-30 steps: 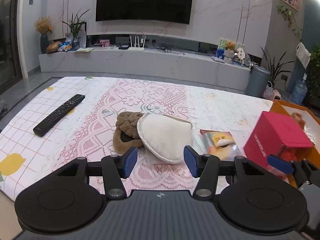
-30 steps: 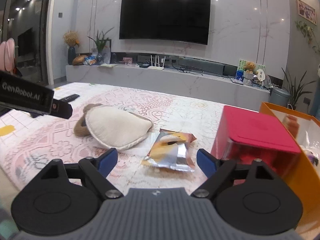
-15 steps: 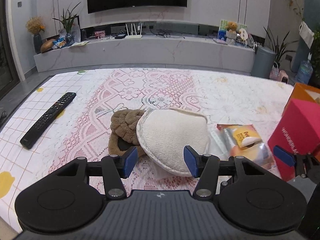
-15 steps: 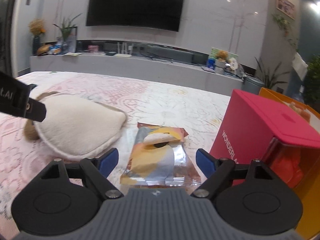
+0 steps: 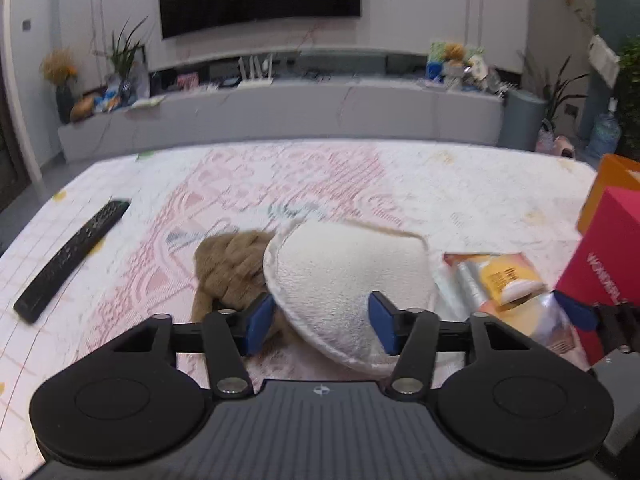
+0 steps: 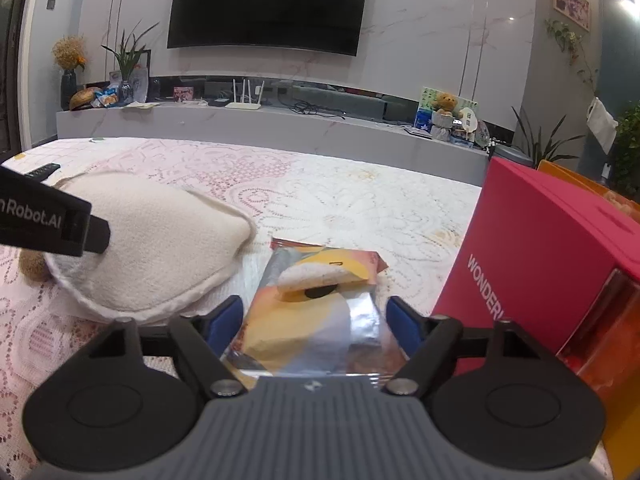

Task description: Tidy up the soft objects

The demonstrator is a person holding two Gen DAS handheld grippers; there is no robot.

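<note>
A cream soft pad (image 5: 344, 272) lies on the lace tablecloth, overlapping a brown knitted plush (image 5: 228, 264). My left gripper (image 5: 320, 320) is open, its blue pads at either side of the pad's near edge, just above it. The pad also shows in the right wrist view (image 6: 152, 252). My right gripper (image 6: 314, 320) is open, its pads flanking the near end of a foil snack packet (image 6: 316, 300), which also shows in the left wrist view (image 5: 500, 284). The left gripper's body shows in the right wrist view (image 6: 44, 220).
A red box (image 6: 532, 260) stands right of the packet, with an orange box (image 6: 580, 184) behind it. A black remote (image 5: 72, 256) lies at the left of the table. A grey TV bench (image 6: 280, 128) runs along the far wall.
Both grippers have moved forward and down. The left pads now sit beside the cream pad's near edge; the right pads now flank the packet. Both stay open.
</note>
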